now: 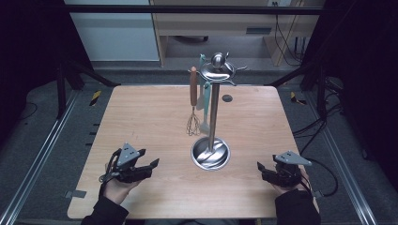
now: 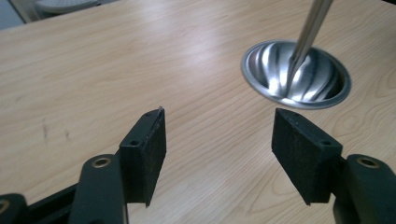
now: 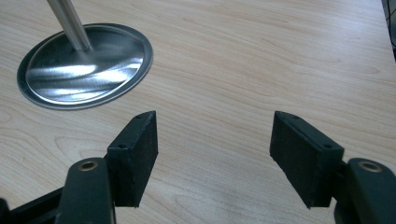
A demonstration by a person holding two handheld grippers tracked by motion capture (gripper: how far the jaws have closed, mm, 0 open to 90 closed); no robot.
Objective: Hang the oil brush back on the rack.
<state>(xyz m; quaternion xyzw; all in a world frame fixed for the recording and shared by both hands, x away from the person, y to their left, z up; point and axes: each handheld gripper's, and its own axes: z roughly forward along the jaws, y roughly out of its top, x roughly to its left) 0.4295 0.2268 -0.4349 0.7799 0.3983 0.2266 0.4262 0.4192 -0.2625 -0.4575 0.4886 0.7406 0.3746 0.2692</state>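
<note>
At the near edge of the wooden table [image 1: 141,117], seen from the high view, a person holds the left gripper [image 1: 152,165] and the right gripper [image 1: 259,167] low over the bare wood, one toward each near corner and well apart from each other; both point inward toward the utensil stand [image 1: 213,112] that rises between them, slightly beyond their tips. Neither gripper touches anything; the jaws of each are spread wide with nothing between them, as the left gripper view and the right gripper view both make plain, the black pads facing each other across bare wood grain.

The stand is upright near the middle of the table; its round steel base [image 1: 210,153] sits flat on the wood, nearest of all things to the grippers, and a slim steel pole goes up from it to a domed cap with hooks around it. From the hooks, on the stand's left side in the high view, hang a whisk [image 1: 193,101] with a brown handle, its wire head down and clear of the table, and a pale teal utensil [image 1: 204,101] just beside it, closer to the pole; what kind of utensil it is I cannot tell.

In the left gripper view the base [image 2: 296,74] lies ahead and to the right of the jaws; in the right gripper view the base [image 3: 86,65] lies ahead and to the left.
</note>
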